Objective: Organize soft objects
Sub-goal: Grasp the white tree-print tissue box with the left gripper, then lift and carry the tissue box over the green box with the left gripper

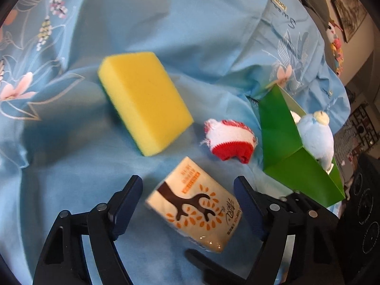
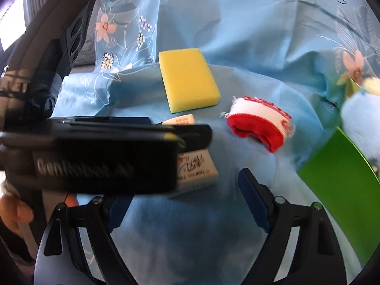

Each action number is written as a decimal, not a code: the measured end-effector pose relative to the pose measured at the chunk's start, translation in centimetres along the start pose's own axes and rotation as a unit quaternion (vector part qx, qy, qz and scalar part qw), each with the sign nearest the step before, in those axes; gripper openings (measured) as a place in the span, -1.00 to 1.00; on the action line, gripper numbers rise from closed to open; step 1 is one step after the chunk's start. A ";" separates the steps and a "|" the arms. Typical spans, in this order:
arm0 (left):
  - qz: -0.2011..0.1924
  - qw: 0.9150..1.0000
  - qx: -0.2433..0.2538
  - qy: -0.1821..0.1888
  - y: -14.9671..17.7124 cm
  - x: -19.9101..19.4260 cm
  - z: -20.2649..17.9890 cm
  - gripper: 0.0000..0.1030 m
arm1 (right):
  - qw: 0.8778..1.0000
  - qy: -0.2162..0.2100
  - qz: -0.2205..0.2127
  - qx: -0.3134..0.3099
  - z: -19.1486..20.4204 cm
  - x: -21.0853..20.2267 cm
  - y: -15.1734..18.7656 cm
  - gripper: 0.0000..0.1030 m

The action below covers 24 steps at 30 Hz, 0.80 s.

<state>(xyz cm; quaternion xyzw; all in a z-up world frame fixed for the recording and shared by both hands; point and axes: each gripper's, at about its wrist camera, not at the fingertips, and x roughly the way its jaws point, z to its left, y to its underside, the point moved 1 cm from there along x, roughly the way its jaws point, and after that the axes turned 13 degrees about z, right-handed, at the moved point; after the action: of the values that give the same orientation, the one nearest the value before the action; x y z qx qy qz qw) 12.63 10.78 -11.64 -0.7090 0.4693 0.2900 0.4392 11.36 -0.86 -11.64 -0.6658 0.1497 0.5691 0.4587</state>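
- Soft things lie on a light blue flowered cloth [image 1: 190, 35]: in the left wrist view, a yellow sponge [image 1: 144, 102] is in the middle, and a red and white rolled fabric piece [image 1: 229, 140] is just to its right.
- A green box [image 1: 285, 147] stands at the right, tilted, with a pale blue plush toy [image 1: 315, 135] inside it.
- Left gripper [image 1: 188, 204] points down at a cream tissue pack [image 1: 194, 211] with a brown tree print. Its jaws stand apart on both sides of the pack — I see a gap on each side, so the pads do not press on it.
- From the right wrist view, the right gripper [image 2: 187, 211] hangs over bare cloth, jaws apart, nothing between them.
- Across the left of this view the dark body of the other gripper [image 2: 102, 156] covers most of the tissue pack [image 2: 197, 168]; only the pack's ends show.
- Sponge [image 2: 187, 80] lies behind the pack, the fabric piece [image 2: 258, 123] to the right — apart from both.
- Green box [image 2: 342, 185] and plush toy [image 2: 363, 123] are at the right edge.
- A person's fingers [image 2: 14, 211] show at the lower left.
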 end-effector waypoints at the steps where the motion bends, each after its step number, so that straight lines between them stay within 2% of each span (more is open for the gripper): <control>1: -0.002 1.000 0.002 -0.003 0.1 0.0 -0.1 0.55 | 1.000 -0.001 0.005 0.000 0.0 0.4 -0.2 0.41; 2: -0.003 1.000 0.005 -0.003 0.1 0.0 -0.2 0.53 | 1.000 -0.005 0.008 0.001 0.1 0.7 -0.3 0.33; 4: -0.002 1.000 0.002 0.001 0.3 0.0 -0.2 0.37 | 1.000 0.000 0.014 -0.001 0.2 1.0 -0.3 0.11; 10: -0.002 0.999 -0.022 0.030 0.9 -0.9 0.6 0.08 | 1.000 0.008 0.009 0.001 0.3 0.8 -0.1 0.07; 19: -0.012 0.999 0.026 0.028 2.8 -3.4 -3.6 0.07 | 1.000 0.007 -0.016 0.022 -0.1 -3.0 2.1 0.06; 24: -0.021 0.998 0.064 0.012 4.1 -4.7 -6.8 0.07 | 0.999 0.007 -0.036 0.029 -0.6 -6.0 4.2 0.06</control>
<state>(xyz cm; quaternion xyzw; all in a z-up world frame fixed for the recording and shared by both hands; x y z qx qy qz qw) 6.99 5.88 -6.18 -0.6926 0.4770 0.2421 0.4839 6.87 -5.48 -8.20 -0.6607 0.1452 0.5432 0.4973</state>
